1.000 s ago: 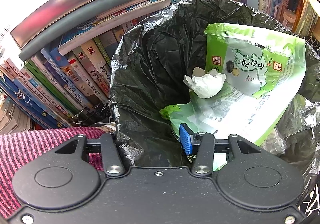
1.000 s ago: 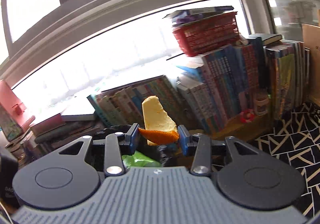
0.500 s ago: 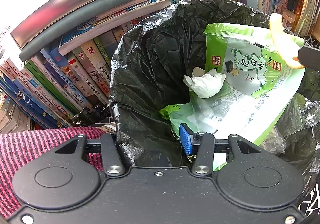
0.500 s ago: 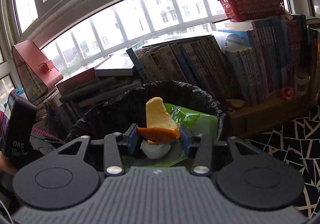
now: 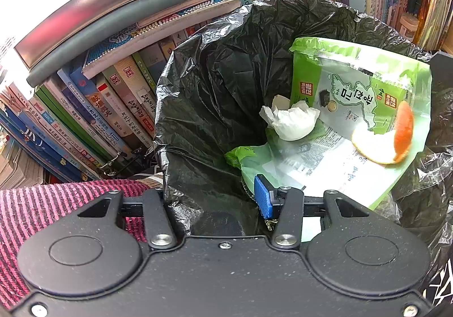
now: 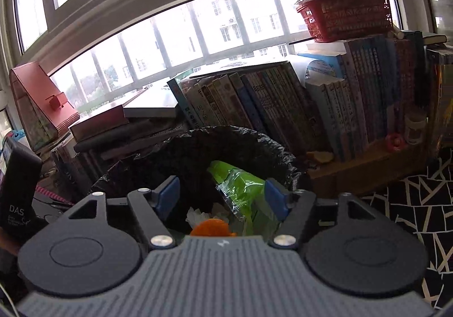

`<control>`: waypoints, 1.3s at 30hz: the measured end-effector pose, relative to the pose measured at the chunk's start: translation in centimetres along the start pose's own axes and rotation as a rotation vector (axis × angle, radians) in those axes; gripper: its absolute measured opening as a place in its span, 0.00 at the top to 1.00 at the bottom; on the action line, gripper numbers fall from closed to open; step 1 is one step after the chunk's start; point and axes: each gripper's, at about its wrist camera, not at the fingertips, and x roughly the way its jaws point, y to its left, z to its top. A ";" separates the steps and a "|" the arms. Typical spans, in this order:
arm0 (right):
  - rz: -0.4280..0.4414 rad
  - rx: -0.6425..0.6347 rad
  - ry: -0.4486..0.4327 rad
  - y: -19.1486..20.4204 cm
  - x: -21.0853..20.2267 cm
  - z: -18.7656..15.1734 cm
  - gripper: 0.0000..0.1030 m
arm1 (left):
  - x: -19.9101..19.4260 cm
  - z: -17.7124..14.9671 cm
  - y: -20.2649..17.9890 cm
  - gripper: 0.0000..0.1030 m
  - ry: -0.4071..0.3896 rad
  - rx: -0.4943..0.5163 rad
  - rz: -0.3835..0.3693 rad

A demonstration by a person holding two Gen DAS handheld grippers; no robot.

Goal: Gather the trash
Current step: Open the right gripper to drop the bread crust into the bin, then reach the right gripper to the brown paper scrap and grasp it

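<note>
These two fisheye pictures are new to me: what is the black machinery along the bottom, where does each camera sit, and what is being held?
No robot here: a person carries a hand-held two-finger gripper in each hand, with a camera on each looking forward along its blue-padded fingers.

The left wrist view looks down into a bin lined with a black trash bag. The left gripper pinches the bag's near edge. Inside lie a green seaweed snack wrapper and a crumpled tissue.

The right wrist view looks across the same bin toward shelved books under a window. The right gripper is opening with nothing between its fingers; the orange peel is free of it, over the wrapper.
</note>
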 end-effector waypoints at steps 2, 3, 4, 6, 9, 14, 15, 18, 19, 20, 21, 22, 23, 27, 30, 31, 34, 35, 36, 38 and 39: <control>-0.021 0.003 -0.019 -0.4 -0.3 0.3 0.22 | 0.0 0.0 0.0 0.56 0.000 0.000 0.000; -0.035 0.004 -0.032 -0.6 -0.5 0.5 0.21 | 0.0 0.0 0.0 0.56 0.000 0.000 0.000; -0.057 0.006 -0.049 -0.9 -0.7 0.6 0.21 | 0.0 0.0 0.0 0.56 0.000 0.000 0.000; -0.108 0.013 -0.085 -1.7 -1.1 1.0 0.18 | 0.0 0.0 0.0 0.56 0.000 0.000 0.000; -0.213 0.045 -0.127 -3.6 -1.4 1.2 0.17 | 0.0 0.0 0.0 0.56 0.000 0.000 0.000; -0.346 0.143 -0.086 -8.5 -0.5 -0.6 0.17 | 0.0 0.0 0.0 0.56 0.000 0.000 0.002; -0.363 0.153 -0.059 -9.3 -0.1 -1.4 0.17 | 0.0 0.0 0.0 0.56 0.000 0.000 0.001; -0.391 0.146 0.048 -11.0 1.9 -3.9 0.22 | 0.0 0.0 0.0 0.56 0.001 0.000 0.004; -0.387 0.139 0.091 -11.4 2.7 -4.8 0.24 | 0.0 0.0 -0.1 0.56 0.001 0.001 0.005; -0.373 0.131 0.141 -11.7 3.5 -5.7 0.34 | 0.1 0.0 -0.1 0.56 0.001 0.001 0.006; -0.355 0.123 0.192 -11.9 4.3 -6.6 0.44 | 0.1 0.0 -0.1 0.56 0.001 0.001 0.006; -0.334 0.106 0.243 -11.8 5.0 -7.6 0.47 | 0.1 0.0 0.0 0.56 0.002 0.001 0.007; -0.315 0.086 0.285 -11.6 5.7 -8.4 0.50 | 0.1 0.0 -0.1 0.56 0.001 0.001 0.006; -0.231 -0.016 0.403 -10.3 7.9 -11.0 0.49 | 0.2 0.0 0.0 0.56 0.003 0.003 0.006; -0.200 -0.050 0.425 -9.7 9.0 -11.9 0.39 | 0.3 0.0 -0.1 0.56 0.004 0.005 0.009; -0.194 -0.056 0.429 -9.8 9.4 -12.1 0.39 | 0.3 0.0 -0.1 0.56 0.004 0.005 0.009; -0.186 -0.069 0.434 -9.8 10.6 -12.7 0.39 | 0.3 0.0 0.0 0.55 0.005 0.005 0.010; -0.177 -0.070 0.434 -9.7 10.9 -12.9 0.39 | 0.4 0.0 0.0 0.55 0.006 0.005 0.011; -0.168 -0.073 0.435 -9.5 11.1 -13.2 0.38 | 0.4 0.0 -0.1 0.55 0.005 0.005 0.011; -0.159 -0.095 0.436 -9.1 11.6 -13.6 0.37 | 0.4 0.0 0.0 0.55 0.006 0.006 0.012; -0.158 -0.110 0.434 -8.8 11.7 -13.8 0.36 | 0.4 -0.1 0.0 0.55 0.007 0.007 0.012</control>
